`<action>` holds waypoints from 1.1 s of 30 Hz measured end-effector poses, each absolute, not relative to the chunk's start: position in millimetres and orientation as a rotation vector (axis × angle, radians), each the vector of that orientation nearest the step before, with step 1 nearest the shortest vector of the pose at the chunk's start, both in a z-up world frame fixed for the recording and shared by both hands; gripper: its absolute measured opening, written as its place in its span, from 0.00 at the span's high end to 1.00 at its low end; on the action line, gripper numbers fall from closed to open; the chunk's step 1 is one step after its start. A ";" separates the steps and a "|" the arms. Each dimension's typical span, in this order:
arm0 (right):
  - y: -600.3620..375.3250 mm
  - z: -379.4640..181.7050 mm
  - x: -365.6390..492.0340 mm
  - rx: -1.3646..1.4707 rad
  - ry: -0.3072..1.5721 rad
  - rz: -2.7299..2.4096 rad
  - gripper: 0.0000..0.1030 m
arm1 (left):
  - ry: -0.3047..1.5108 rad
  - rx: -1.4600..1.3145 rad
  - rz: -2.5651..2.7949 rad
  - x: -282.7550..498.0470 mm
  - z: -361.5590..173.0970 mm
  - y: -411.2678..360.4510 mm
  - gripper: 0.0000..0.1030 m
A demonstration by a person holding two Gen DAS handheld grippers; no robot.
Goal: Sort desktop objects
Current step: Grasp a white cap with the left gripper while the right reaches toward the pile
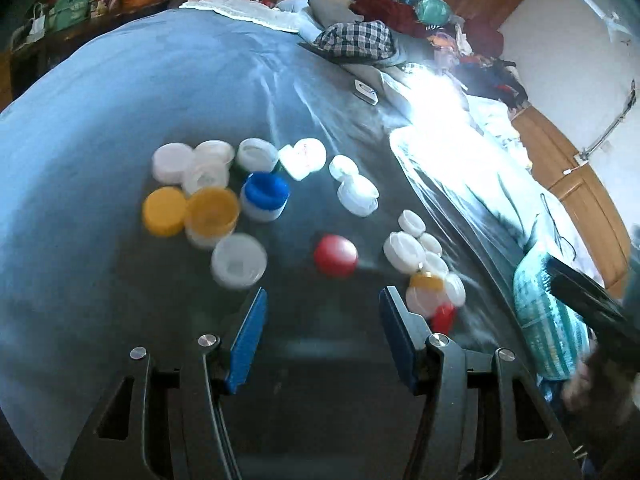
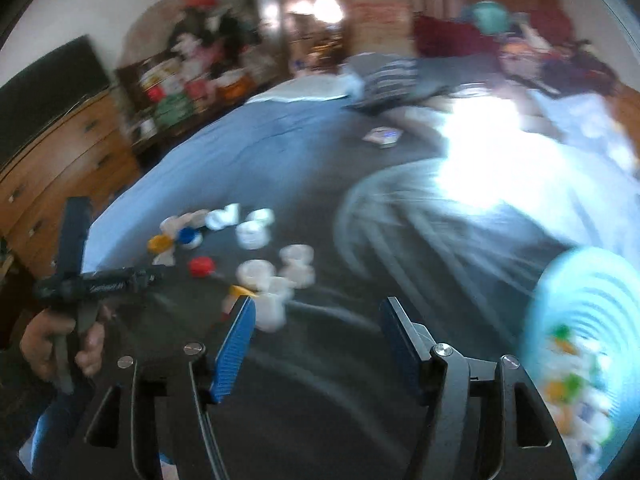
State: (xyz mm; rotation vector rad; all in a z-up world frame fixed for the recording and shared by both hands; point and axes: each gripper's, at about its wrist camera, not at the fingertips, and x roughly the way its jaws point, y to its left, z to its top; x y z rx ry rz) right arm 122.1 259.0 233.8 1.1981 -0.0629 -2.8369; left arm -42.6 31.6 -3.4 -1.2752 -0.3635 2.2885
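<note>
While both grippers' ribbed blue fingers spread empty, round plastic caps dot smooth blue bedding.

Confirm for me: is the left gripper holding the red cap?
No, the left gripper is open and empty, and the red cap lies on the bedsheet ahead of it.

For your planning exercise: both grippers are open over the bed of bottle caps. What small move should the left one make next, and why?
Probably ease the left gripper forward and down around the red cap. It is open and holds nothing, and that cap lies alone just ahead of its fingers, apart from the white caps beside it.
</note>
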 end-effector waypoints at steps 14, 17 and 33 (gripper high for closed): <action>193.5 173.4 88.6 1.189 0.184 -2.858 0.38 | -0.427 -1.253 2.288 -25.5 -0.9 -6.6 0.50; 199.4 177.4 74.2 1.205 0.230 -2.959 0.36 | -0.445 -1.247 2.288 -25.2 -2.5 -10.7 0.50; 225.8 200.7 63.5 1.152 0.044 -2.977 0.35 | -0.432 -1.253 2.291 -22.9 -6.7 -14.7 0.50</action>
